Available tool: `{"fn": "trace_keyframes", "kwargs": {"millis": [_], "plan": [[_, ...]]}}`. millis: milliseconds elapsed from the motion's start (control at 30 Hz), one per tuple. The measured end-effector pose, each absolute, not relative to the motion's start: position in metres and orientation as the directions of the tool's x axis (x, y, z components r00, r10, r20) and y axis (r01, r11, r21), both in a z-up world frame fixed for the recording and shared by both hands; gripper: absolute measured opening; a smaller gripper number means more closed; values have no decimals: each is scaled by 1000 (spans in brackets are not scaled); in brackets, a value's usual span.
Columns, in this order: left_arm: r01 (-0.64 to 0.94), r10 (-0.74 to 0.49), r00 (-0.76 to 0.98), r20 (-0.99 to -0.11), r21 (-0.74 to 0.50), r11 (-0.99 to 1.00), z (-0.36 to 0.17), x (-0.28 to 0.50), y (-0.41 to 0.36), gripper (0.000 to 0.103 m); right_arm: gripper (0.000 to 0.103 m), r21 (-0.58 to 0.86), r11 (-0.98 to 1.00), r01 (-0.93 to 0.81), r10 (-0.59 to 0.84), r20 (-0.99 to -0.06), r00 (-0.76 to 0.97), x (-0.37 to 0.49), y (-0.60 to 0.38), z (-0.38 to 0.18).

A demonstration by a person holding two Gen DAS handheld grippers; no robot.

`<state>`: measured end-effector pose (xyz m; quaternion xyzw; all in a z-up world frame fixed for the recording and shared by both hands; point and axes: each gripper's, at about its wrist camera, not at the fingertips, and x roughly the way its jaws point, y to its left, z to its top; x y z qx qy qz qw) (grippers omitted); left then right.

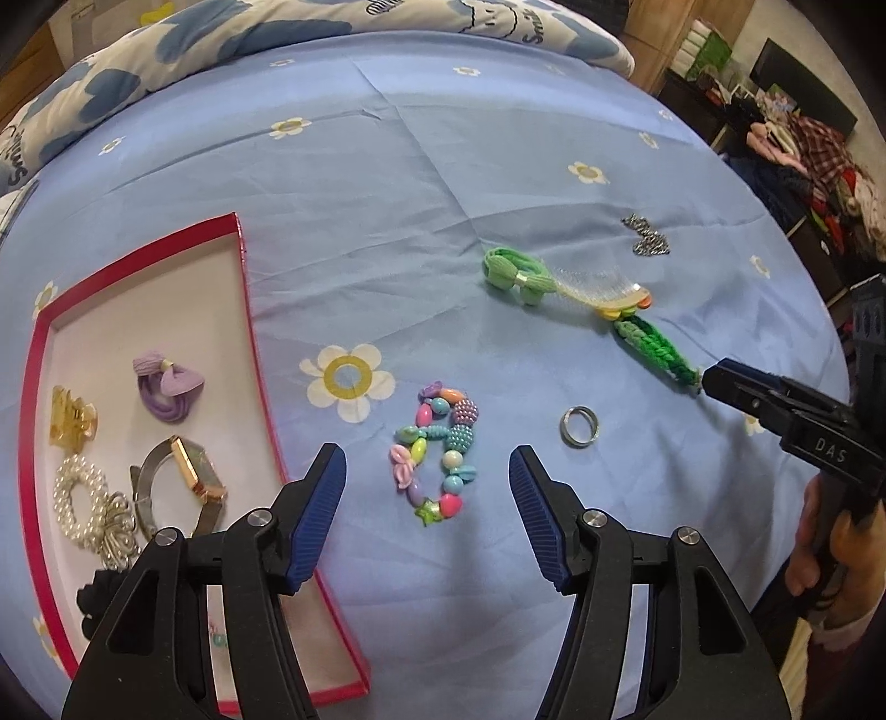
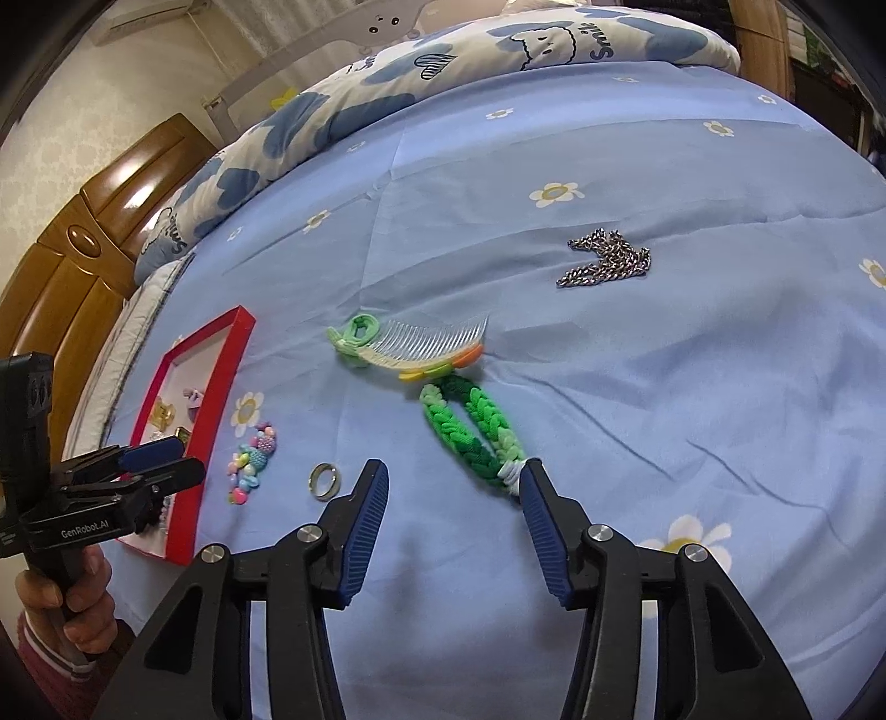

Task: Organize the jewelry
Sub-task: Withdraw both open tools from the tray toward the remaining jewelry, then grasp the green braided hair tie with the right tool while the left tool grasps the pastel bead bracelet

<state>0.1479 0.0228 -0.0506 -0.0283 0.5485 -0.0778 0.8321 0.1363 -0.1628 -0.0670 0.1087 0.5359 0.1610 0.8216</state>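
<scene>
So, jewelry all over a blue flowered bed

Everything sits on a bed sheet (image 1: 443,183), light blue with white daisies, creased in long folds. A cloud-print duvet (image 2: 498,50) is bunched along the far edge, and a wooden headboard (image 2: 83,243) shows in the right wrist view. Cluttered dark shelves with clothes (image 1: 803,155) fill the far right of the left wrist view.

The red box (image 1: 243,288) lies on the sheet at left with a purple scrunchie (image 1: 166,385), gold clip (image 1: 72,423), watch (image 1: 188,471) and pearl ties (image 1: 88,504) inside.

Loose on the sheet: a bead bracelet (image 1: 437,451) right between the left tongs (image 1: 427,471), which are spread and touching nothing; a ring (image 1: 577,426) just beside it; a comb (image 2: 426,346); a metal chain (image 2: 606,263) well apart.

The right tongs (image 2: 451,498) are spread too, with 1 pad at the end of the green braided band (image 2: 470,432), not pinching it.
</scene>
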Motion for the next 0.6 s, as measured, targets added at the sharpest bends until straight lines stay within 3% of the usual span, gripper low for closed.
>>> {"fn": "trace_keyframes", "kwargs": {"millis": [367, 467, 533, 600], "plan": [[152, -96, 331, -939, -47, 987, -82, 164, 7, 61, 54, 292, 936, -198, 346, -870, 352, 155, -151, -85], [172, -85, 313, -946, -32, 985, -90, 164, 2, 52, 54, 281, 938, -203, 337, -876, 344, 160, -150, -91], [191, -95, 321, -942, -34, 981, -89, 162, -1, 40, 52, 274, 940, -201, 330, -881, 338, 161, -150, -95], [206, -116, 319, -941, -51, 977, -88, 163, -2, 21, 43, 250, 946, -204, 309, -886, 347, 160, -149, -96]]}}
